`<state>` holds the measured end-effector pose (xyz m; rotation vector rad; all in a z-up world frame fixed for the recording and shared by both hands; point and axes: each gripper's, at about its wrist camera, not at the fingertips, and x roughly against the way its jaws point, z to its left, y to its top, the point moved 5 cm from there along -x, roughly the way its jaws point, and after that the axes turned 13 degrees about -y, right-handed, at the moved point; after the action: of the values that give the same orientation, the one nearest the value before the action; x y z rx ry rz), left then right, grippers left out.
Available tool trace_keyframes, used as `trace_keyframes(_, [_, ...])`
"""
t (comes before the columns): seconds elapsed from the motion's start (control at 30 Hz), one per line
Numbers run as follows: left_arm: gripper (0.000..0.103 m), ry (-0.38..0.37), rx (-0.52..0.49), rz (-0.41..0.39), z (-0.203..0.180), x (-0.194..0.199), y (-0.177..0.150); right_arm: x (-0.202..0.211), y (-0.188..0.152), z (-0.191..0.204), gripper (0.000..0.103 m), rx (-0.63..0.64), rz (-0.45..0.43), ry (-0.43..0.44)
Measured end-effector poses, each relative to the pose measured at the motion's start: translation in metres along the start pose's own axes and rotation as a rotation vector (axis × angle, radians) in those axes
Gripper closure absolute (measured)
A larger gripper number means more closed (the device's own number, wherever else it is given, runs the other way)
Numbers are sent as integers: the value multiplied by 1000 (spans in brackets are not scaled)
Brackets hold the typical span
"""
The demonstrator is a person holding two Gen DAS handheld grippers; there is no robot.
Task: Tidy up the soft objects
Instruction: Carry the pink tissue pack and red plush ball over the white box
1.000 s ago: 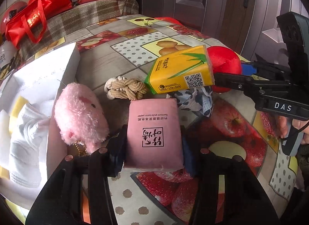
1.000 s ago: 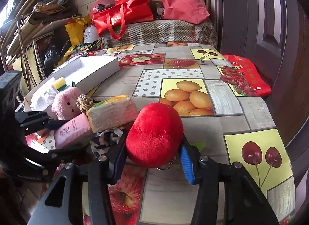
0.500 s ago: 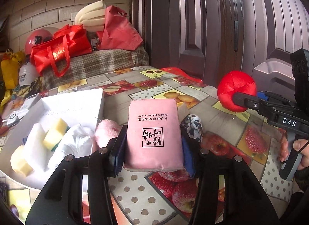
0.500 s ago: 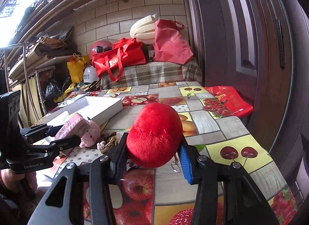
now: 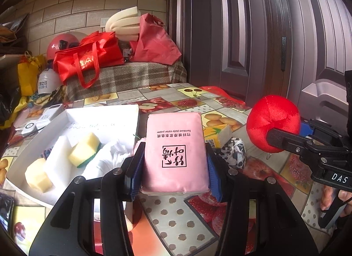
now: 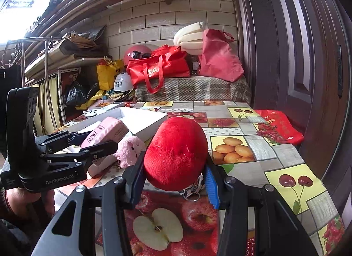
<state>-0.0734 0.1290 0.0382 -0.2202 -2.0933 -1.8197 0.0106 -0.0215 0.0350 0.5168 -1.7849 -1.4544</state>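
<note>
Pink tissue pack (image 5: 176, 152) is clamped between the left tool (image 5: 173, 168) pads, held flat and clear above the desk (image 5: 187, 216), just right of the white box (image 5: 103, 119). Grip is across the narrow sides, probably so it drops in flat. Box sits at the desk's left edge and already holds sponges (image 5: 84, 149) and a white cloth (image 5: 105, 159), so it reads as the sorting bin. Right tool (image 6: 173, 181) is clenched on the red plush ball (image 6: 177, 153), also off the surface, waiting its turn nearer the right edge. Pink plush toy (image 6: 131, 149), yellow tissue pack (image 5: 217, 131) and patterned cloth (image 5: 234, 152) lie mid-desk, not yet sorted.
</note>
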Motion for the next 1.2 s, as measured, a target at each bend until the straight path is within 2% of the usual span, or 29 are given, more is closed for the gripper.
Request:
trace_keyframes(0.4, [53,-3,8,1,2,1,-1,-6,-2,23,55,12,29,61])
trace_keyframes(0.57, [53,18,-2,0,7,5,-1,-13,-3,35,55,12,53,93])
trace_keyframes(0.97, [53,116,61,-15,59,23,-5,-22,-3,90,55,96,48,161])
trace_keyframes(1.2, [53,148,101,-20,80,27,-6,-28,0,106,55,112,44,178])
